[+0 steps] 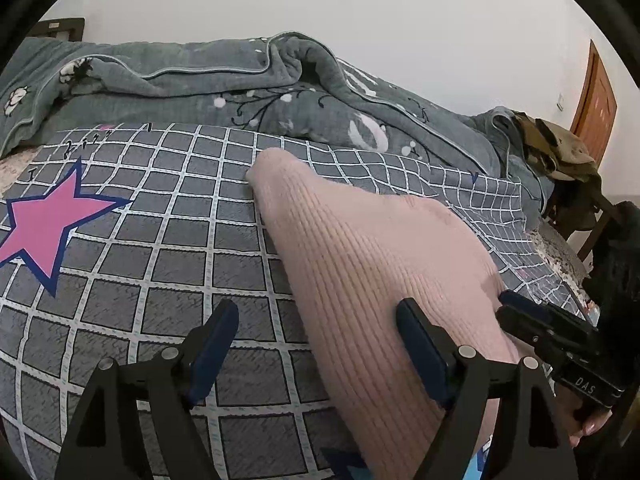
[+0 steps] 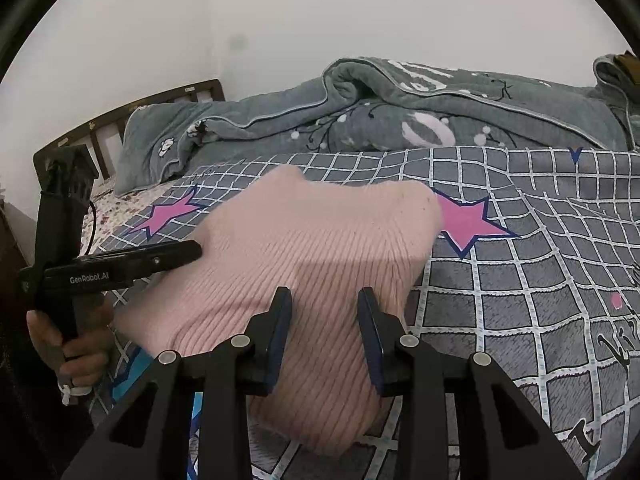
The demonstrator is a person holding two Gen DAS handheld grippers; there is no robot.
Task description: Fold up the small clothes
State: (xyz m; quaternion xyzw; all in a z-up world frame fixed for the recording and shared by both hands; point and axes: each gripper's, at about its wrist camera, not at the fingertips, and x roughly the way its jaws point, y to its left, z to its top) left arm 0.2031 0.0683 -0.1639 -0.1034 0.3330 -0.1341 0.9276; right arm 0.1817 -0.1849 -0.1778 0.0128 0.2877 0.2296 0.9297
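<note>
A pink ribbed knit garment (image 1: 360, 264) lies folded on the grey checked bedspread (image 1: 168, 240); it also shows in the right wrist view (image 2: 320, 240). My left gripper (image 1: 316, 316) is open, its right finger over the garment's near edge and its left finger over bare bedspread. My right gripper (image 2: 324, 300) is open and hovers over the garment's near part, holding nothing. The right gripper also shows at the garment's right edge in the left wrist view (image 1: 520, 312). The left gripper shows at the left of the right wrist view (image 2: 192, 250).
A rumpled grey-green quilt (image 1: 240, 92) lies along the far side of the bed. Pink stars (image 2: 464, 220) mark the bedspread. A wooden headboard (image 2: 120, 120) stands at the left. A chair with clothes (image 1: 560, 152) and a wooden door (image 1: 596, 100) are at the right.
</note>
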